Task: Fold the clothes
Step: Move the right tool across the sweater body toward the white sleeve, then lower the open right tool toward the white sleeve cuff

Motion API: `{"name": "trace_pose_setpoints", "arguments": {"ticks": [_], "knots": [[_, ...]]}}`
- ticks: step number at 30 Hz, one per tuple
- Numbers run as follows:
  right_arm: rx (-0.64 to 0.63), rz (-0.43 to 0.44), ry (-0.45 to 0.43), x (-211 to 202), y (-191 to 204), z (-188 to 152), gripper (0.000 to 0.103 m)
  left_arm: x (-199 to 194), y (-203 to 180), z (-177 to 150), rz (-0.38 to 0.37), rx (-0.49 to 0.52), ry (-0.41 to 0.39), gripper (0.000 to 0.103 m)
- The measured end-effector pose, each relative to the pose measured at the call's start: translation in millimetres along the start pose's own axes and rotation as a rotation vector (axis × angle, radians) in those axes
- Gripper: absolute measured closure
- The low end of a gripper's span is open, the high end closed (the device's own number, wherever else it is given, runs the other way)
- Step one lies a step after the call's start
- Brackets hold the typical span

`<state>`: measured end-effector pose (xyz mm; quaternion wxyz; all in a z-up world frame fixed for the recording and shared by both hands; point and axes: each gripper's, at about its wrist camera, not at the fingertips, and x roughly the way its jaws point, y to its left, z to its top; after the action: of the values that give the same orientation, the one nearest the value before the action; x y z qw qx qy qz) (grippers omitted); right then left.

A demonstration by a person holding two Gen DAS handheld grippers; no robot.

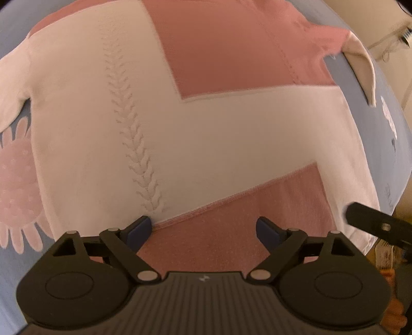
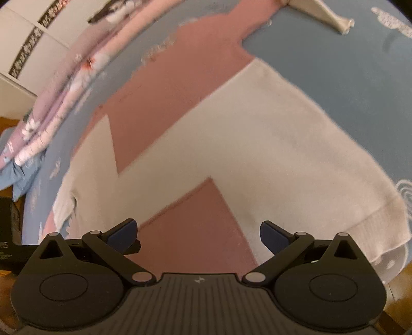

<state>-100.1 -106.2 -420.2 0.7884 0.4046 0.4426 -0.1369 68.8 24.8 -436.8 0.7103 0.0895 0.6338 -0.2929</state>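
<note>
Left wrist | blue printed bedsheet | sweater spread flat

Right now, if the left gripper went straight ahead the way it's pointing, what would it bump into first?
Most likely the sweater. The left gripper is open with the sweater's pink hem band right between its fingers, nothing else in front. How far above the cloth it sits is hard to judge.

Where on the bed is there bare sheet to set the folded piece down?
Bare blue bedsheet lies beyond the pink-and-white knit sweater's far edge, below its cream sleeve cuff. Crowded: the pink floral folded bedding along the opposite side.
</note>
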Motion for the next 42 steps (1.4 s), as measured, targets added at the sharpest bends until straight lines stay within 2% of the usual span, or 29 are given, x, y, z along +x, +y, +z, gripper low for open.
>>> {"name": "trace_pose_setpoints", "arguments": {"ticks": [2, 3, 7, 10, 15, 19, 24, 26, 27, 29, 32, 35, 39, 42], "knots": [[0.050, -0.025, 0.045, 11, -5, -7, 0.000, 0, 1, -2, -0.013, 0.019, -0.002, 0.011], [0.045, -0.023, 0.012, 8, -5, -13, 0.000, -1, 2, -3, -0.021, 0.026, -0.003, 0.010], [0.045, -0.090, 0.047, 5, 1, -12, 0.000, -2, 7, -2, -0.065, 0.035, 0.010, 0.006], [0.090, -0.091, -0.027, -10, 5, 5, 0.000, -2, 14, 5, -0.098, 0.007, 0.020, 0.004], [0.015, -0.076, -0.198, -11, 15, 58, 0.000, -3, 12, 3, -0.114, -0.023, 0.006, 0.003], [-0.031, -0.055, -0.212, 14, 10, 98, 0.000, -7, 8, -1, -0.097, -0.050, -0.054, 0.003], [-0.066, 0.002, -0.162, 41, -12, 128, 0.000, -21, -18, -6, 0.051, -0.024, -0.173, 0.003], [-0.072, 0.016, -0.119, 48, -23, 139, 0.000, -24, -34, -4, 0.089, -0.045, -0.218, 0.003], [-0.097, 0.049, -0.098, 46, -32, 142, 0.000, -26, -40, -3, 0.101, -0.065, -0.235, 0.003], [-0.150, 0.105, -0.047, 40, -45, 147, 0.001, -29, -55, 0, 0.104, -0.096, -0.263, 0.003], [-0.209, 0.157, 0.017, 31, -57, 153, 0.001, -25, -84, 9, 0.094, -0.082, -0.295, 0.003], [-0.188, 0.196, 0.066, 21, -66, 157, 0.000, -14, -108, 18, 0.073, -0.065, -0.302, 0.003], [-0.162, 0.243, 0.088, 3, -68, 153, 0.000, -15, -112, 13, 0.100, -0.070, -0.311, 0.003], [-0.137, 0.263, 0.133, 8, -72, 142, 0.000, -6, -112, 15, 0.130, -0.092, -0.294, 0.003]]}}
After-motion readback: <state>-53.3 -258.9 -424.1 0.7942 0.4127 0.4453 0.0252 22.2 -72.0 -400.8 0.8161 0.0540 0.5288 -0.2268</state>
